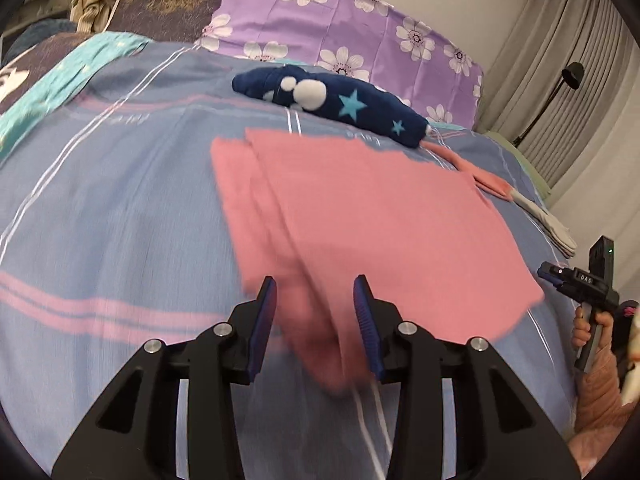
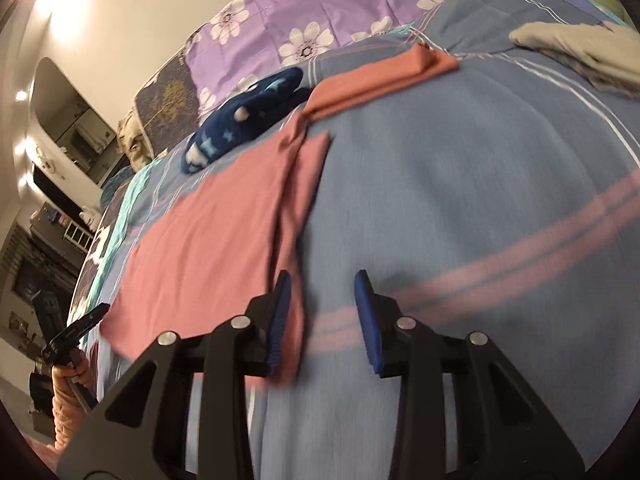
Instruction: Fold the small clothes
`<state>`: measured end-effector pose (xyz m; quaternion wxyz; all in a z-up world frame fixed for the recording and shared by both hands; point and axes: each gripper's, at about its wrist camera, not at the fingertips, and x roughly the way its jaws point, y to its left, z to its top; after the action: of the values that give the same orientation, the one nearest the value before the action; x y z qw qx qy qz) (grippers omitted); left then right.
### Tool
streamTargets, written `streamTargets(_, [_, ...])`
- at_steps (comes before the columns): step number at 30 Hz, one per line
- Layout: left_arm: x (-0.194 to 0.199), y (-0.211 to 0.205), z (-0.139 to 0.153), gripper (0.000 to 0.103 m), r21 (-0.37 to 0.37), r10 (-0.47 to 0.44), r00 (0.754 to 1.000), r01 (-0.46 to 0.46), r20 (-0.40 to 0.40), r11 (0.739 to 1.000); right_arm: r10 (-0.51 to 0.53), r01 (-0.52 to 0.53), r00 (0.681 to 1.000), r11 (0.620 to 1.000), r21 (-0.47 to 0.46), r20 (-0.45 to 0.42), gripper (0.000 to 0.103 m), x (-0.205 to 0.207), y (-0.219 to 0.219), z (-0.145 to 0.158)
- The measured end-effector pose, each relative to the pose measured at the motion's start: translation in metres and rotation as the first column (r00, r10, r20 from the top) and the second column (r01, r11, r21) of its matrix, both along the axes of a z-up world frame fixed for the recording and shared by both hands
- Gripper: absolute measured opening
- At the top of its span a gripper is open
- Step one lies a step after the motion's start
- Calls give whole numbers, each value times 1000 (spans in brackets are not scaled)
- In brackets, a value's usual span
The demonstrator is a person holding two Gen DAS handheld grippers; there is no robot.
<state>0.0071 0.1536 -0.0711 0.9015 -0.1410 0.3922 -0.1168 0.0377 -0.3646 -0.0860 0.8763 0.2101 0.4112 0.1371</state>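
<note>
A pink garment (image 1: 380, 208) lies spread flat on the blue striped bedcover (image 1: 120, 200), its left side folded over. My left gripper (image 1: 315, 280) is open just above the garment's near corner, and its pads do not press on the cloth. My right gripper (image 2: 322, 274) is open at the other near edge of the pink garment (image 2: 208, 240); its left finger is over the cloth and its right finger over the bare cover. A pink strip (image 2: 384, 76) runs from the garment toward the far right.
A navy star-patterned garment (image 1: 340, 100) lies behind the pink one, in front of a purple flowered pillow (image 1: 340, 20). A beige garment (image 2: 580, 48) lies at the far right of the bed. The bedcover (image 2: 480, 200) to the right is bare. A floor lamp (image 1: 572, 74) stands by grey curtains.
</note>
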Motion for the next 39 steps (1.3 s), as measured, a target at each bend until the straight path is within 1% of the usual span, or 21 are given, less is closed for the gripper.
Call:
streamTargets(4, [-22, -2, 2, 40, 4, -16, 1000, 16, 14, 1000, 10, -10, 1000, 1000, -6, -8, 41, -22, 4, -6])
streamTargets(7, [-22, -7, 4, 40, 2, -41, 999, 41, 30, 999, 27, -26, 1000, 999, 23, -4, 42, -30, 9, -6])
streamTargets(10, [-17, -14, -3, 40, 9, -83, 997, 83, 12, 997, 44, -44, 999, 999, 19, 12, 46, -40, 18, -3])
streamTargets(13, [-19, -22, -8, 41, 67, -112, 994, 113, -10, 991, 58, -58, 998, 998, 11, 22, 47, -51, 26, 0])
streamTargets(18, [-35, -22, -9, 44, 165, -148, 989, 143, 15, 976, 53, -53, 999, 999, -1, 1, 48, -61, 27, -4])
streamTargets(20, [-40, -25, -9, 44, 279, -145, 989, 130, 33, 951, 33, -33, 999, 999, 2, -13, 49, -60, 26, -6])
streamTargets(21, [-39, -26, -10, 44, 318, -147, 989, 129, 34, 939, 24, -24, 1000, 1000, 9, -20, 49, -59, 27, -6])
streamTargets(22, [-38, -29, -11, 44, 379, -159, 987, 134, 34, 916, 19, -18, 1000, 1000, 17, -25, 50, -59, 27, -7])
streamTargets(23, [-37, -32, -12, 44, 417, -175, 984, 145, 35, 897, 16, -15, 999, 1000, 20, -28, 50, -58, 29, -7])
streamTargets(24, [-36, -37, -13, 40, 452, -201, 979, 161, 41, 877, 13, -13, 999, 1000, 18, -30, 50, -57, 31, -7])
streamTargets(25, [-35, -39, -13, 31, 468, -219, 975, 172, 46, 867, 10, -10, 999, 1000, 14, -31, 50, -57, 34, -7])
streamTargets(26, [-33, -42, -12, 26, 483, -240, 969, 185, 55, 856, 8, -8, 999, 1000, 11, -32, 50, -58, 37, -7])
streamTargets(27, [-31, -45, -11, 7, 496, -264, 962, 197, 69, 846, 6, -6, 999, 1000, 11, -33, 50, -58, 40, -7])
streamTargets(28, [-30, -46, -9, 1, 497, -278, 958, 206, 76, 843, 5, -4, 999, 1000, 11, -34, 50, -59, 41, -7])
streamTargets(30, [-36, -48, 1, 1, 509, -314, 943, 218, 108, 833, -3, 3, 999, 1000, 3, -34, 50, -62, 45, -6])
streamTargets(31, [-43, -48, 7, 1, 532, -340, 933, 227, 122, 816, -6, 5, 1000, 1000, -2, -31, 50, -65, 45, -5])
streamTargets(33, [-57, -44, 8, 1, 598, -372, 924, 249, 88, 762, -12, 12, 1000, 1000, -11, -27, 50, -68, 43, -4])
streamTargets(34, [-60, -41, 4, 0, 615, -376, 924, 261, 63, 744, -19, 19, 999, 1000, -15, -30, 51, -69, 41, -5])
streamTargets(37, [-64, -31, -19, 0, 642, -345, 938, 285, -34, 712, -53, 53, 997, 999, 0, -55, 51, -67, 33, -11])
streamTargets(38, [-66, -29, -26, 0, 652, -333, 942, 286, -54, 703, -58, 59, 997, 998, 10, -59, 51, -66, 31, -12])
streamTargets(39, [-68, -26, -29, 0, 654, -321, 946, 276, -53, 705, -62, 63, 996, 998, 19, -60, 51, -65, 30, -12])
